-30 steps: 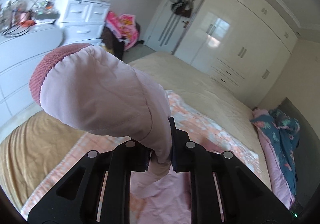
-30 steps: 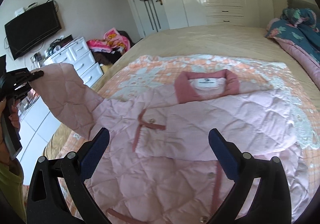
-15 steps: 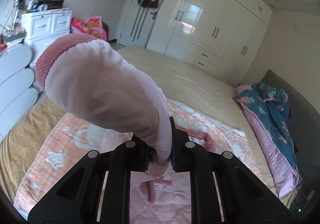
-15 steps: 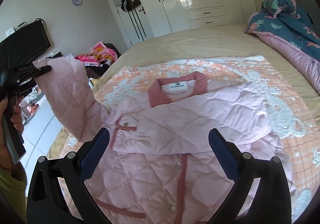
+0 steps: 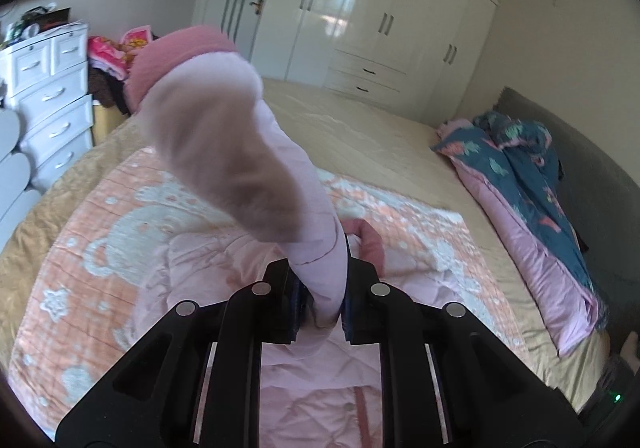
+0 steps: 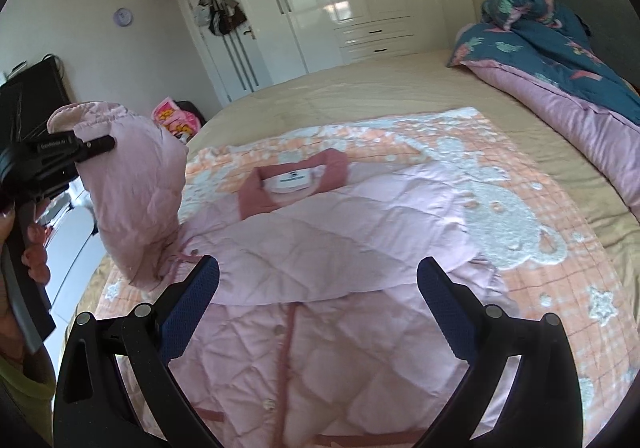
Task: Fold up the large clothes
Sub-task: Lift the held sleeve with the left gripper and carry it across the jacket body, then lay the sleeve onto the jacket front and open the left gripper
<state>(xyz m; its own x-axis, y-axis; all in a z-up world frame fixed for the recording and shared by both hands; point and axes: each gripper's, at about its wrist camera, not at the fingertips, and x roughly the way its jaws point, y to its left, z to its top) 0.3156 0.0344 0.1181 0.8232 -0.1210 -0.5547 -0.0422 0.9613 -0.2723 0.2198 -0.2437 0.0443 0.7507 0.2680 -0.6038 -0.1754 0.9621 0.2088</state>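
Right wrist view, from the left edge: a hand [image 6: 18, 244] grips the left gripper [image 6: 96, 144], whose handle bears small white lettering too blurred to read. Its jaws are pressed together on the sleeve [image 6: 132, 192] of the pink quilted jacket [image 6: 320, 248], lifting it above the bed [image 6: 360, 100]. The jacket lies front-up on an orange and white blanket [image 6: 520, 228]; a white label [image 6: 294, 180] inside the collar carries dark print too small to make out. The right gripper [image 6: 318, 280] hovers over the jacket with its blue-padded jaws spread wide, nothing between them, and its frame hides the lower hem. At right, a blue floral quilt [image 6: 552, 36] is cut off by the frame.

Left wrist view: the pinched sleeve [image 5: 240, 152] with its darker pink cuff [image 5: 176, 56] looms blurred, hiding much of the jacket [image 5: 320, 396] below.
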